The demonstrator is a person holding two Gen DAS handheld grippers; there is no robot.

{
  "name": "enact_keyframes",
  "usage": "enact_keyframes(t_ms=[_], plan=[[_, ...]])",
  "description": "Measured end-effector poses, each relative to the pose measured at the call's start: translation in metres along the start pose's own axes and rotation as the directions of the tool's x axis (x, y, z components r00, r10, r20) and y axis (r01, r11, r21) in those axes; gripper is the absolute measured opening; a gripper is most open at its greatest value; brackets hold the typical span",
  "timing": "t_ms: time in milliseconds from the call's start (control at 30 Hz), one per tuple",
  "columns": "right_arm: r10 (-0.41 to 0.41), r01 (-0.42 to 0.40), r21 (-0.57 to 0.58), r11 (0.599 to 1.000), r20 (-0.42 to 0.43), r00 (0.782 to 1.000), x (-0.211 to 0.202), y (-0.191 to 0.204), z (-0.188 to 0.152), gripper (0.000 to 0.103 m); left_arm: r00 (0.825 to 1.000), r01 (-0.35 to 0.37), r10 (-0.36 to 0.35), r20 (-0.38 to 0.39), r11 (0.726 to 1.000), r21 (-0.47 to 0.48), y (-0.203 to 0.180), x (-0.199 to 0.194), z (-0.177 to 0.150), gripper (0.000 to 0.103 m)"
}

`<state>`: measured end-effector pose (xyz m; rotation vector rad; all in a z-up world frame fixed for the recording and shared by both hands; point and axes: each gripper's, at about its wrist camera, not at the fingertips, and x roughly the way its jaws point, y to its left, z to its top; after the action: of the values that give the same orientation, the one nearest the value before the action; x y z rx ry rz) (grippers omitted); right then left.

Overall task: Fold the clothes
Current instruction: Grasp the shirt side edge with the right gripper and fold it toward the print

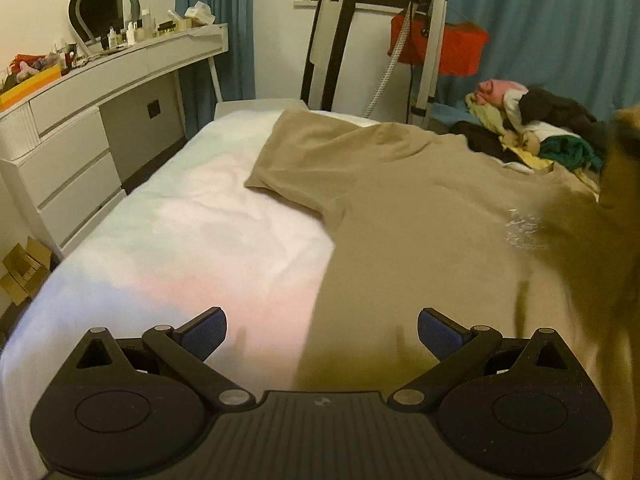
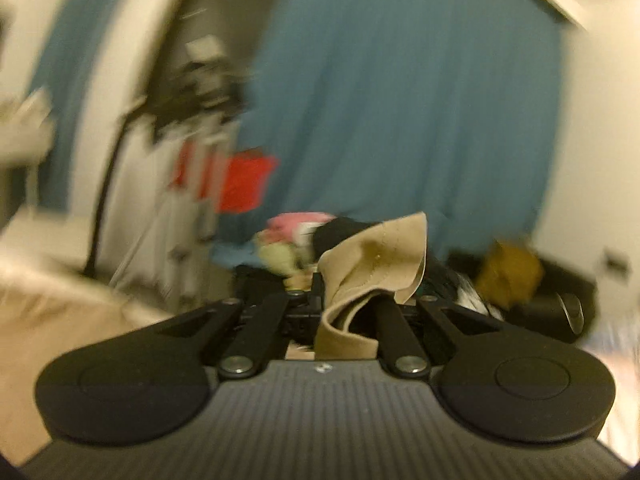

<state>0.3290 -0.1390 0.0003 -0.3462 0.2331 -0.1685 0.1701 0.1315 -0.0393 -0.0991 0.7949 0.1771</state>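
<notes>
A tan T-shirt [image 1: 420,208] lies spread on the white bed [image 1: 180,232], one sleeve [image 1: 304,152] stretched toward the far left. Its right side rises off the bed in a blurred fold [image 1: 616,220]. My left gripper [image 1: 322,334] hovers open over the shirt's near left edge, blue pads [image 1: 436,334] wide apart with nothing between them. In the right wrist view my right gripper [image 2: 344,304] is shut on a bunched tan edge of the T-shirt [image 2: 376,264], lifted above the bed. That view is motion-blurred.
A pile of mixed clothes [image 1: 540,128] sits at the bed's far right. A white dresser [image 1: 80,128] with bottles and a mirror stands left of the bed. Beyond are blue curtains [image 1: 540,20], a white stand with a red item [image 1: 440,48], and a cardboard box [image 1: 24,272] on the floor.
</notes>
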Motion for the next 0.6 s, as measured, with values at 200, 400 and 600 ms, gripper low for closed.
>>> enact_keyframes(t_ms=[200, 400, 600], plan=[[0.091, -0.115, -0.228, 0.967, -0.116, 0.989, 0.029, 0.116, -0.03, 0.007, 1.0, -0.024, 0.024, -0.004, 0.999, -0.043, 0.023, 0.016, -0.001, 0.102], [0.295, -0.305, -0.026, 0.952, -0.188, 0.937, 0.032, 0.103, -0.015, 0.072, 1.0, -0.003, 0.004, 0.013, 0.999, -0.036, 0.023, 0.023, 0.0, 0.101], [0.44, -0.416, 0.192, 0.889, -0.104, 0.892, -0.036, 0.055, 0.005, 0.103, 0.998, 0.041, -0.041, 0.039, 0.999, -0.001, 0.013, 0.012, -0.007, 0.101]])
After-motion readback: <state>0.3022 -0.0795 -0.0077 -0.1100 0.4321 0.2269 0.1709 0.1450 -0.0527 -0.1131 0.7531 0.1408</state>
